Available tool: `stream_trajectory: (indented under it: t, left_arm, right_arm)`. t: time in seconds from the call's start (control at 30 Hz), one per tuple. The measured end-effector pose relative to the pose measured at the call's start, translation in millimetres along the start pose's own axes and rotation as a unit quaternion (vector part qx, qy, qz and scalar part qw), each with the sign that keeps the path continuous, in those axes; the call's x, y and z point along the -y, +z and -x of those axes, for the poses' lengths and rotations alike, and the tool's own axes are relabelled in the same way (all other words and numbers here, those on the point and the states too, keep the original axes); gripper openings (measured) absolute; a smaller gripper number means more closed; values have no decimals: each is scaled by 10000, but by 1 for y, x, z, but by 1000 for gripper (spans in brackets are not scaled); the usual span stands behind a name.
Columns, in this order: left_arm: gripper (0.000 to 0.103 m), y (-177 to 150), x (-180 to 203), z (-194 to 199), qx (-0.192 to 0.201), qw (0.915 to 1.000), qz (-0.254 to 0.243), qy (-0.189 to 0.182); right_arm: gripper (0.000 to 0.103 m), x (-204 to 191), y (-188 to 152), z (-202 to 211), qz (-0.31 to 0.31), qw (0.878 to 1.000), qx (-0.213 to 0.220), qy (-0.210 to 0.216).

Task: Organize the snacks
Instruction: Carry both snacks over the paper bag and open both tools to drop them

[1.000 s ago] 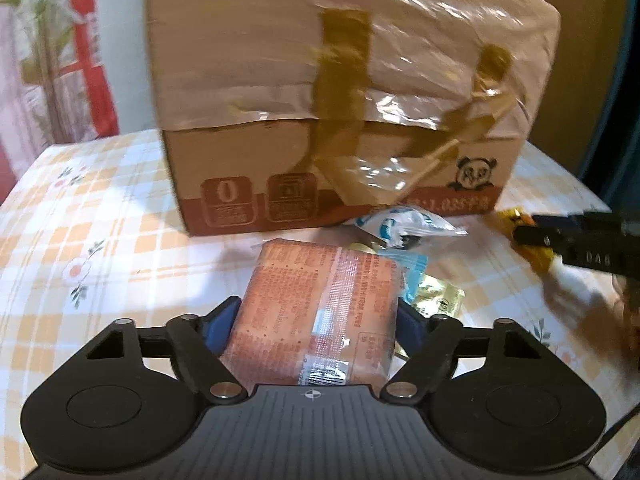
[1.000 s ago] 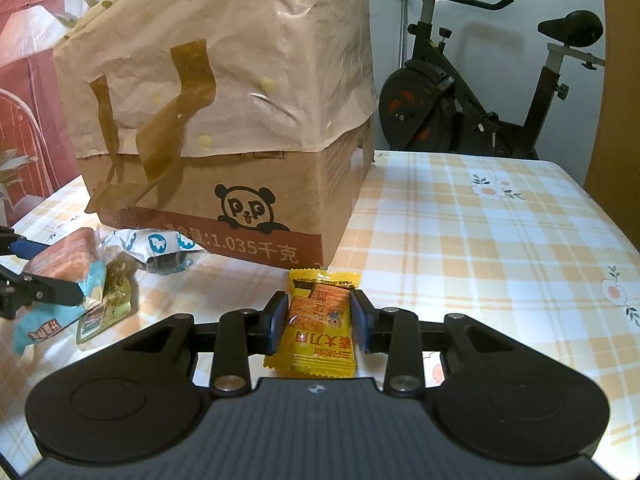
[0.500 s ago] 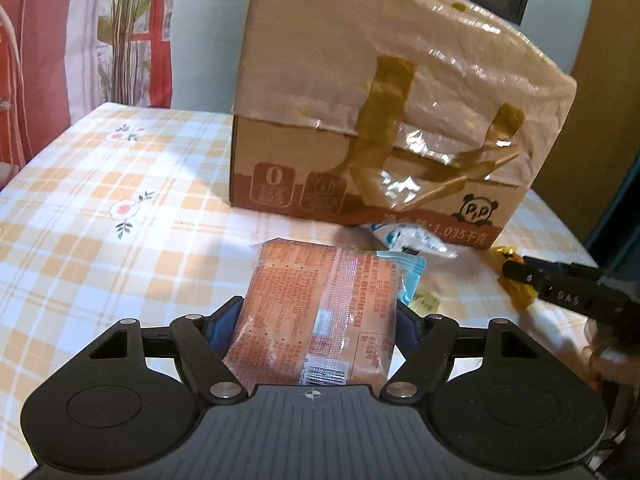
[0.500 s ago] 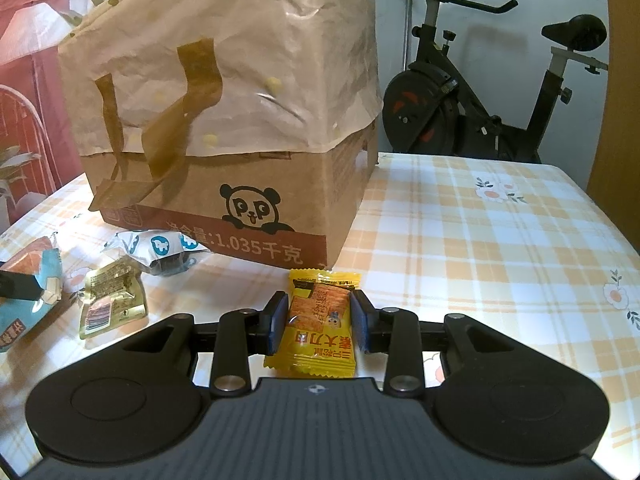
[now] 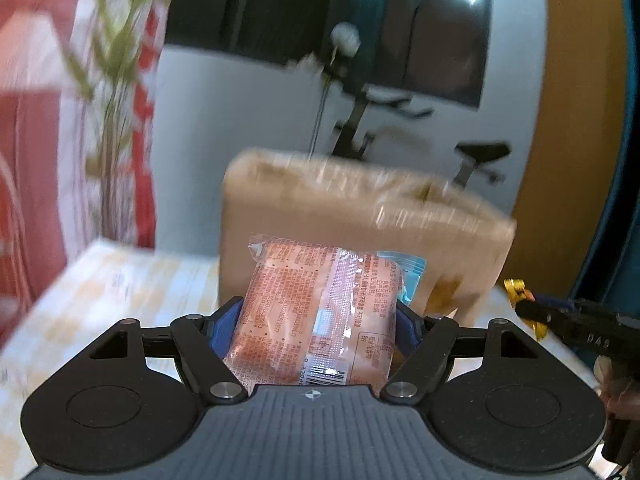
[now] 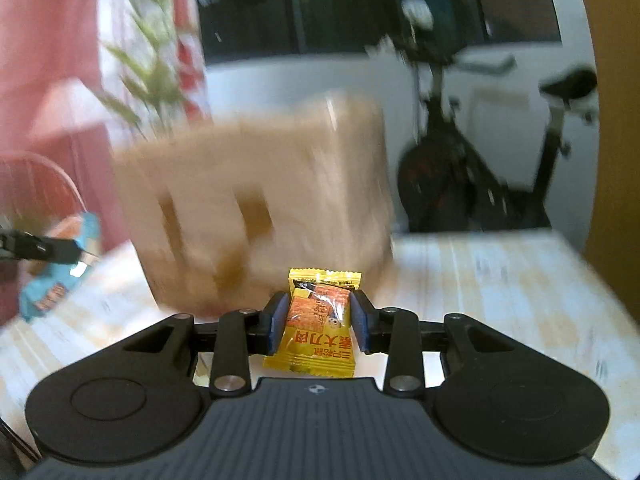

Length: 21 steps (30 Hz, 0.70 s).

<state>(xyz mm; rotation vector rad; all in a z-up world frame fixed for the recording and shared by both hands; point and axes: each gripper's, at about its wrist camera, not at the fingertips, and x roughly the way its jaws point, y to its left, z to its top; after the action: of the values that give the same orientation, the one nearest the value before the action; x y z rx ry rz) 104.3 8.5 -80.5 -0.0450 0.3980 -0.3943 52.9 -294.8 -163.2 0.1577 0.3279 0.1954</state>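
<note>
My left gripper (image 5: 320, 320) is shut on an orange snack packet (image 5: 320, 312) with a light blue end, held up in the air in front of the brown cardboard box (image 5: 360, 220). My right gripper (image 6: 319, 322) is shut on a small yellow snack packet (image 6: 318, 336), also lifted, with the box (image 6: 256, 200) just beyond it. The right gripper (image 5: 560, 316) shows at the right edge of the left wrist view. The left gripper with its packet (image 6: 52, 276) shows at the left edge of the right wrist view. Both views are blurred by motion.
The box stands on a table with a checked orange and white cloth (image 6: 500, 280). An exercise bike (image 6: 480, 160) stands behind the table. A red and white curtain and a plant (image 5: 108, 80) are at the left. The snacks lying by the box are out of sight.
Both grippers have risen with their packets still held. The views now tilt up over the box top toward the wall and bike. The loose snacks on the table have dropped out of view.
</note>
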Motion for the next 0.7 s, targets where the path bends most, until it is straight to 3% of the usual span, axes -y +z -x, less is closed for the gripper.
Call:
stream_trajectory:
  t: [0.13,0.27,0.43,0.7]
  left_arm:
    - [77,39,12,-8,307,9994,-149,-101]
    - [77,75,17,-34,485,9985,-39,-238]
    - [77,103,23,-82,355,9991,-191,-116]
    - [75,109,21,-146,-94,9994,-258,217]
  right_arm:
    - [36,-11,51,16,157,9971,691,278]
    - [36,-20,96,1,329,9942,902,495]
    - [36,-25,135,-57,567,9953,678,385]
    - [37,-22,137,-118,628,9979,73,-106]
